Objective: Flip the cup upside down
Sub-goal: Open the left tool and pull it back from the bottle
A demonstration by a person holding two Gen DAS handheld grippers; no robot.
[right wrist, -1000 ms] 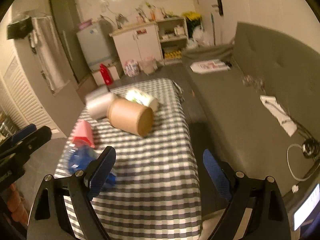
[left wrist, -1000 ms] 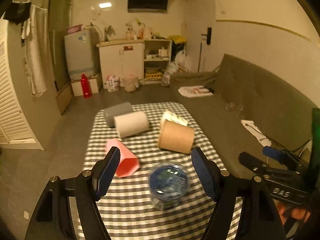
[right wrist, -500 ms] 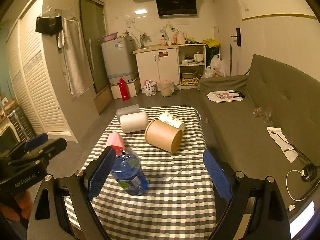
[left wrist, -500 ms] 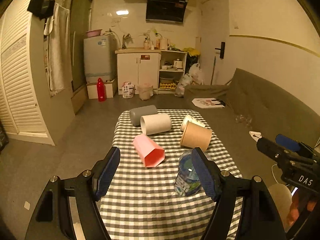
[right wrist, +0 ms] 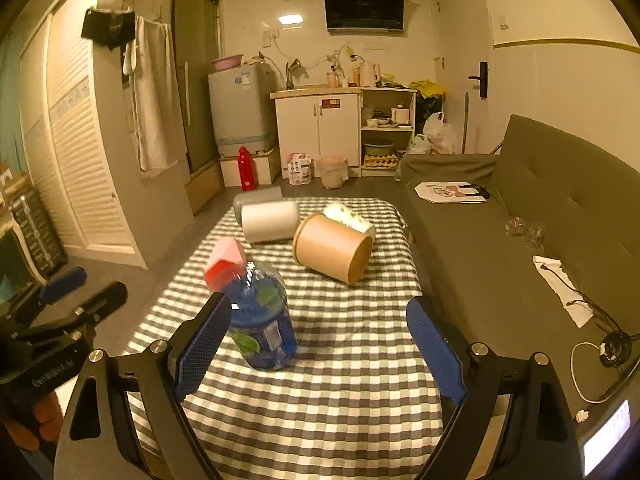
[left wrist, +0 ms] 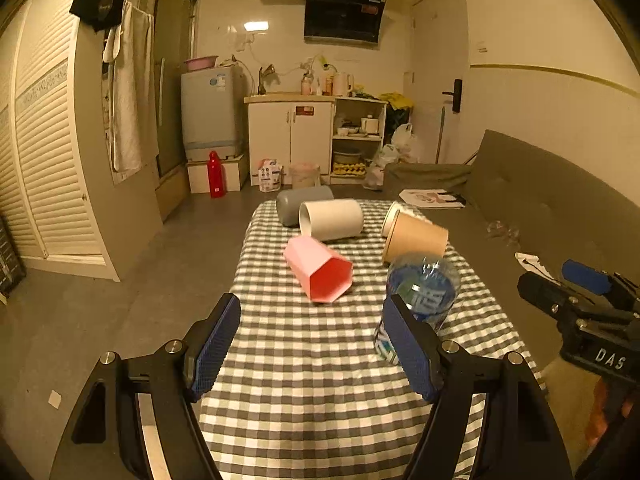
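On the gingham-clothed surface (left wrist: 320, 380), a pink hexagonal plastic cup (left wrist: 320, 270) lies on its side at 12 o'clock from the left gripper (left wrist: 314, 340), whose jaws are apart. A clear blue bottle (right wrist: 262, 320) stands at 10 o'clock in the right gripper (right wrist: 320, 344)'s view, jaws apart too.

Right hand-held gripper (left wrist: 588, 312) body: we read "DAS" in white letters.
Left hand-held gripper (right wrist: 60, 320) body: we see white lettering, too blurred to read.
Blue bottle (left wrist: 420, 296) label, just beyond the fingertips: characters unreadable.
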